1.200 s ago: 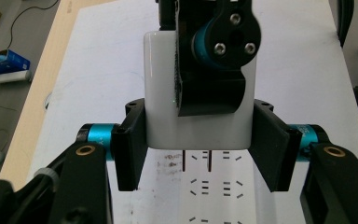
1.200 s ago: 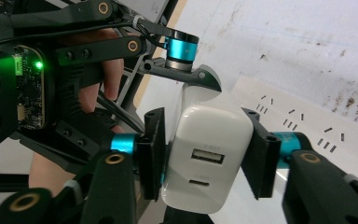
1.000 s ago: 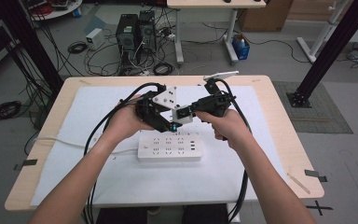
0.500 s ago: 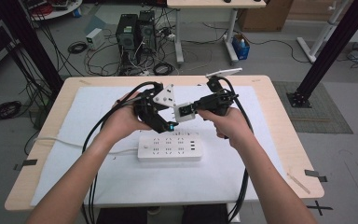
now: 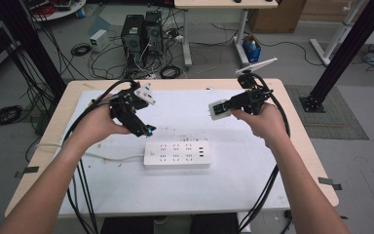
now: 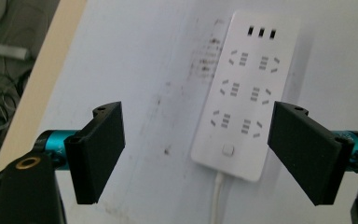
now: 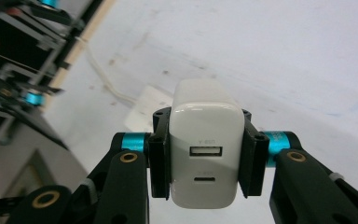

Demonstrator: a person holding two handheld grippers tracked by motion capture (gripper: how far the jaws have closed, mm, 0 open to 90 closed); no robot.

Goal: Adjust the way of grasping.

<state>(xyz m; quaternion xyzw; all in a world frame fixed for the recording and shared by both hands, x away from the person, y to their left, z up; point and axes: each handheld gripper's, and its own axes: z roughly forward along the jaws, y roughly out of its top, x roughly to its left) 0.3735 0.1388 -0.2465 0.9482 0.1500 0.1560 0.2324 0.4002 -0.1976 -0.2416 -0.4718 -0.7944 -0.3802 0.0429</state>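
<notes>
A white block-shaped USB charger (image 7: 205, 149) is clamped between the jaws of the right gripper (image 5: 222, 108), held above the table. The left gripper (image 6: 196, 154), jaws just opened wide, holds nothing. The white rectangular power strip (image 5: 177, 154) lies below, between both, long axis crosswise.

A wooden table (image 5: 292, 105) carries a white mat (image 5: 185, 195), on which lies a power strip (image 5: 177, 154).

Even, soft overhead light fills the room; shadows under the power strip (image 5: 177, 154) are faint. The white table cover (image 5: 224, 185) looks washed out and hazy past the sharp charger (image 7: 205, 144). The high view is grainy.
</notes>
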